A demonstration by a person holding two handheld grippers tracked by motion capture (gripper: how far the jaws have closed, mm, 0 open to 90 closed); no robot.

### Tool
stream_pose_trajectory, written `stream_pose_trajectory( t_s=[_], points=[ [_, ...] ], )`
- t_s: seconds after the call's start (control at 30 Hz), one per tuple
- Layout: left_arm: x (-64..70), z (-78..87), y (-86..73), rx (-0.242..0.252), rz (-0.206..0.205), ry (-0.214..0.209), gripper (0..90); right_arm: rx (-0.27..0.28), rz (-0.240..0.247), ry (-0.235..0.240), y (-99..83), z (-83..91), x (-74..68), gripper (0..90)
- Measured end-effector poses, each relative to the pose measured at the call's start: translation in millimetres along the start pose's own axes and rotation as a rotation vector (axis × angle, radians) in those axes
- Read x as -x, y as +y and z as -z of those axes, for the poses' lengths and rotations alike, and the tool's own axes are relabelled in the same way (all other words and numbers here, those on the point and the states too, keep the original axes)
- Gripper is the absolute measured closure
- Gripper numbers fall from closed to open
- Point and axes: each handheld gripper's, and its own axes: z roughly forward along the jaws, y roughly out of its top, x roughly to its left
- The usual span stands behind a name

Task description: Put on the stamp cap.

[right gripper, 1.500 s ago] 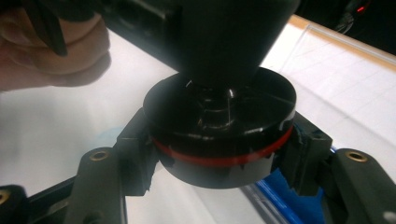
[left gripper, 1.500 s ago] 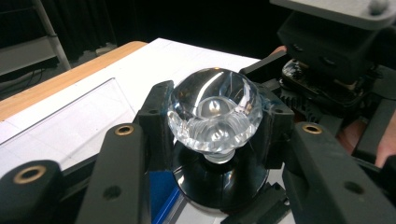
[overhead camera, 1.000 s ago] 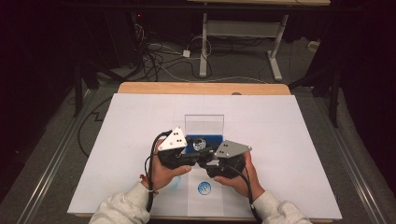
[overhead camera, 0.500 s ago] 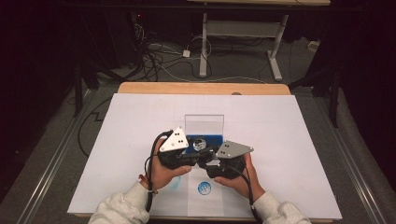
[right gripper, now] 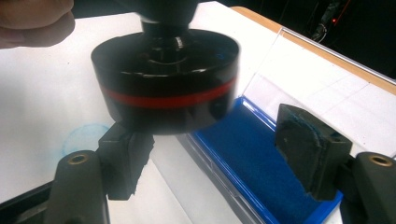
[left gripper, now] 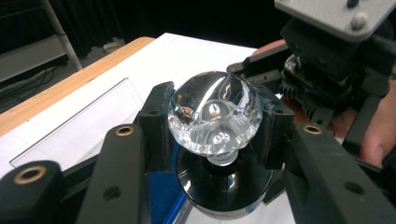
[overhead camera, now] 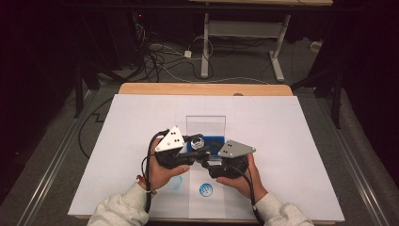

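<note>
left gripper (left gripper: 212, 140) | jaws clamped on clear faceted glass knob (left gripper: 214, 119) of round black stamp with red band (right gripper: 166, 84), frame centre, above blue ink pad in clear lidded case (right gripper: 254, 172) | right gripper (right gripper: 215, 163) | jaws wide apart, empty, below stamp | white table sheet (overhead camera: 282, 122)

left gripper (left gripper: 212, 135) clamped; right gripper (right gripper: 224, 154) fingers apart.
</note>
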Motion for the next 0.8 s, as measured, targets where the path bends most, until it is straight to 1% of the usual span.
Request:
stream_pose_trajectory(
  t_s=[0.07,0.13,0.17,0.23,0.3,0.33,0.4,0.47,0.5,0.53,0.57,0.63,0.8],
  points=[
    [-0.6,1.0,0.1,0.0,0.0,0.01,54.6,-0.005,0.011,-0.005,0.4,1.5,1.0,26.2],
    [-1.6,2.2,0.3,-0.007,-0.005,0.009,54.6,-0.009,0.022,-0.004,0.6,3.9,2.9,25.3],
    [-1.7,2.6,0.0,-0.008,-0.006,0.016,54.6,-0.008,0.02,-0.002,0.5,5.3,4.0,24.9],
    [-3.2,3.1,-0.8,-0.013,-0.006,0.013,54.6,-0.009,0.01,0.01,0.1,7.2,6.8,22.9],
    [-4.3,3.2,-1.5,-0.023,-0.01,0.021,54.6,-0.02,0.016,0.004,0.7,8.7,9.6,23.3],
    [-5.1,3.6,-2.0,-0.024,-0.011,0.023,54.6,-0.016,0.018,-0.001,1.5,10.1,11.4,23.1],
    [-7.2,4.3,-2.7,-0.028,-0.008,0.027,54.6,-0.02,0.01,0.002,3.6,12.2,14.7,22.6],
    [-8.8,4.7,-3.6,-0.031,-0.004,0.032,54.6,-0.018,0.024,-0.017,4.2,14.6,16.4,23.3],
    [-9.5,4.8,-4.1,-0.036,-0.006,0.033,54.6,-0.016,0.018,-0.023,4.1,15.4,17.0,23.7],
    [-9.9,5.1,-4.4,-0.036,-0.006,0.038,54.6,-0.021,0.022,-0.034,4.0,16.8,18.7,23.8],
    [-10.3,5.5,-4.6,-0.036,-0.002,0.041,54.6,-0.024,0.032,-0.046,4.0,18.3,19.9,23.9],
    [-10.6,5.8,-4.6,-0.04,-0.005,0.042,54.6,-0.028,0.03,-0.059,4.0,20.5,21.3,24.1],
    [-11.5,4.5,-6.2,-0.059,-0.011,0.055,54.6,-0.012,0.033,-0.096,5.7,27.9,26.2,24.4]
  ],
)
